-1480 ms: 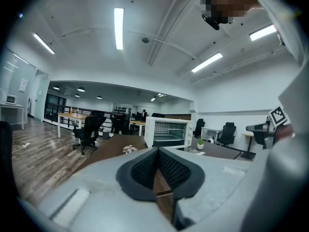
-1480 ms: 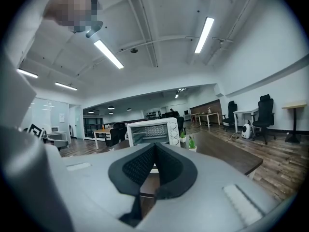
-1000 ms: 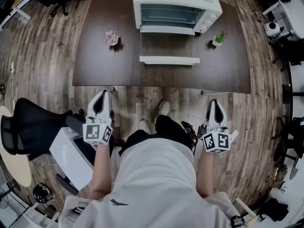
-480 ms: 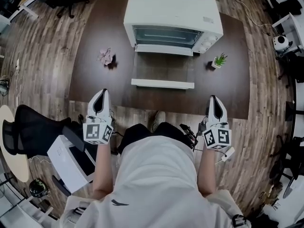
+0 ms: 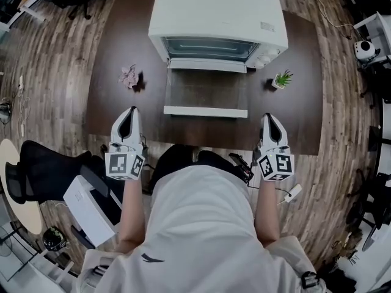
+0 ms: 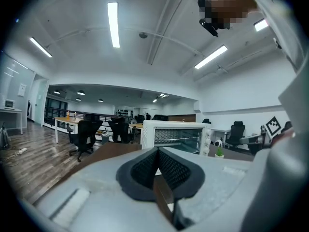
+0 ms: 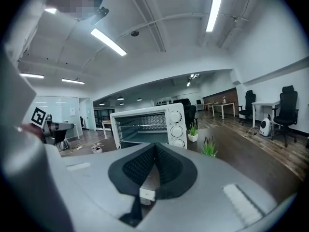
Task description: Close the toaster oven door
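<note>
A white toaster oven (image 5: 219, 18) stands at the back of a dark brown table (image 5: 122, 108). Its door (image 5: 206, 96) hangs fully open, lying flat toward me with its white handle at the near end. My left gripper (image 5: 127, 116) hovers at the table's near edge, left of the door, shut and empty. My right gripper (image 5: 269, 119) sits at the near edge to the door's right, also shut with nothing held. The oven (image 6: 176, 137) shows ahead in the left gripper view, and the oven (image 7: 147, 127) shows with its rack in the right gripper view.
A small pink flower piece (image 5: 129, 76) lies left of the oven. A tiny potted plant (image 5: 281, 79) stands to its right. On the wooden floor at the lower left are a black office chair (image 5: 43, 170) and a white box (image 5: 91, 206).
The table and oven have drawn closer and lower in the head view. Both grippers have come forward to the table's near edge, still shut.
</note>
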A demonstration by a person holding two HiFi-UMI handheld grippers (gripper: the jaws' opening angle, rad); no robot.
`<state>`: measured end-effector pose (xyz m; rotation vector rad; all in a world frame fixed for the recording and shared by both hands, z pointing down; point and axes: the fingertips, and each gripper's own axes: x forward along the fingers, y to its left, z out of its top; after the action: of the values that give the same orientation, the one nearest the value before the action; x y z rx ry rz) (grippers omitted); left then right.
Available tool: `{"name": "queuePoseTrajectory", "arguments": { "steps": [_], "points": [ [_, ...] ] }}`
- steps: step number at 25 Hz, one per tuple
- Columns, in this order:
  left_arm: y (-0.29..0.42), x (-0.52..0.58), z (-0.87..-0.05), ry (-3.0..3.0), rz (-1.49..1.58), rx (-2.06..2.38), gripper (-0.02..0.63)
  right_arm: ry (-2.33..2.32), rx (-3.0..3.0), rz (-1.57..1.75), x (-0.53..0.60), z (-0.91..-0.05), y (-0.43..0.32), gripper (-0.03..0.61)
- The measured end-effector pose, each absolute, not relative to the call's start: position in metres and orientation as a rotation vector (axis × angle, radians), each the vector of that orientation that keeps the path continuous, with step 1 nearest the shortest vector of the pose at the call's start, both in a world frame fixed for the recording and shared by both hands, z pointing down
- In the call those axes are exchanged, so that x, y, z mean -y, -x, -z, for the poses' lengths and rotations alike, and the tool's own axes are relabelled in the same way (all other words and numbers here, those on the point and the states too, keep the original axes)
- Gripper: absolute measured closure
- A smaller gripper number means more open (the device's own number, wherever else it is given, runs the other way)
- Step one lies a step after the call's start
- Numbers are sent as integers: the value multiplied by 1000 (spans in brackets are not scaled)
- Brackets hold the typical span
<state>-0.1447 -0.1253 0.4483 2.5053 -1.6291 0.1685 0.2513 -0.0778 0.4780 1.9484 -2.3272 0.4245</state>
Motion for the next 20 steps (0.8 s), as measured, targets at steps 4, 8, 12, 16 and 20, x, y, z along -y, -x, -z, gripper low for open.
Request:
{"name": "queuePoseTrajectory", "arguments": {
  "steps": [4, 8, 12, 16, 20],
  "points": [
    [144, 138, -447, -2525, -163, 1610, 620, -1902, 2248, -476, 82, -513, -251, 565],
    [146, 143, -450, -2526, -154, 1594, 620, -1758, 2163, -721, 77, -580, -241, 494],
    [150, 143, -450, -2525, -141, 1587, 620, -1608, 2070, -890, 66, -639, -221, 414],
    [159, 143, -451, -2523, -141, 1591, 620, -1538, 2015, -902, 67, -671, -203, 407],
    [168, 144, -451, -2517, -144, 1602, 620, -1558, 1963, -899, 82, -680, -200, 439]
  ]
}}
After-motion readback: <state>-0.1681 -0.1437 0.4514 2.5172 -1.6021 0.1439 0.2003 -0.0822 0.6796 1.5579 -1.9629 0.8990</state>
